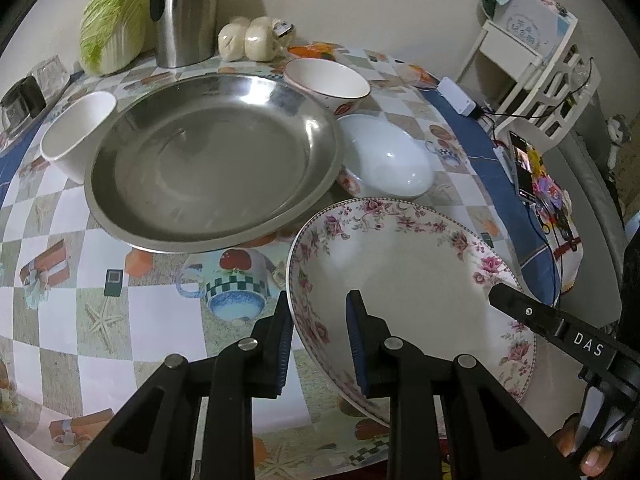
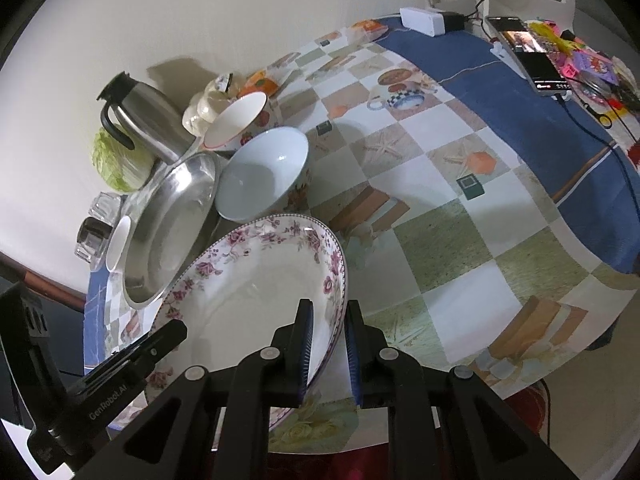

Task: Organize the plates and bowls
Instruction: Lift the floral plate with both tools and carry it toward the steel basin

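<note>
The rim of the floral plate (image 1: 404, 280) is clamped between the pads of the left gripper (image 1: 320, 336) on one side. The opposite rim is pinched by the nearly closed right gripper (image 2: 329, 344). The plate is held tilted above the worktop (image 2: 440, 184). Beyond it, a steel basin (image 1: 212, 160), a pale blue bowl (image 2: 264, 176) and two white bowls are seen, the basin's rim overlapping the blue bowl's.

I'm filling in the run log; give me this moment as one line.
holding: floral plate, lifted, tilted | left gripper: shut on rim | right gripper: shut on opposite rim | beside: steel basin
</note>
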`<state>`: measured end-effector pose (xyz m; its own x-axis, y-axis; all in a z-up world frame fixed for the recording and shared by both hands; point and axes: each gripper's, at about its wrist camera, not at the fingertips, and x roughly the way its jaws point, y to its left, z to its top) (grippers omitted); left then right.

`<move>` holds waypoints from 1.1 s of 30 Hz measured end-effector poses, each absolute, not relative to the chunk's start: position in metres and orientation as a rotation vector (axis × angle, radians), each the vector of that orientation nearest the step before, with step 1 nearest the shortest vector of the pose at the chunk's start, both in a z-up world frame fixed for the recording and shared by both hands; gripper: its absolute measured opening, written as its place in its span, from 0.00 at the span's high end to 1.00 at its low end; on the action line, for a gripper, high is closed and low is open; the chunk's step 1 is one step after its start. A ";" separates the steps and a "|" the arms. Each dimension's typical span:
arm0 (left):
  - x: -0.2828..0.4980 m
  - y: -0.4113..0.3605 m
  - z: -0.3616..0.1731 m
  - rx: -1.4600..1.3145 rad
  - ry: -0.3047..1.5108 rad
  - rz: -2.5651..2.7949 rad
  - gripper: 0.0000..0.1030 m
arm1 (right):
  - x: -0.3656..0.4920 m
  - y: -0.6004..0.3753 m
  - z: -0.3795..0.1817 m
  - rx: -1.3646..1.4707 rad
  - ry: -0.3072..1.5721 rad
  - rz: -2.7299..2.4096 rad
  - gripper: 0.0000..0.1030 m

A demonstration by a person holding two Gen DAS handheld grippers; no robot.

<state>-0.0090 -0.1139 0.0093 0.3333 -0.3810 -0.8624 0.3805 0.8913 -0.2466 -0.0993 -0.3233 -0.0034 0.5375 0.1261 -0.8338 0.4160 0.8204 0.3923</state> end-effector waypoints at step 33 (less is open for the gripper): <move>0.013 -0.108 0.043 -0.054 0.980 -0.493 0.75 | -0.074 -0.318 0.035 0.533 0.904 -0.171 0.83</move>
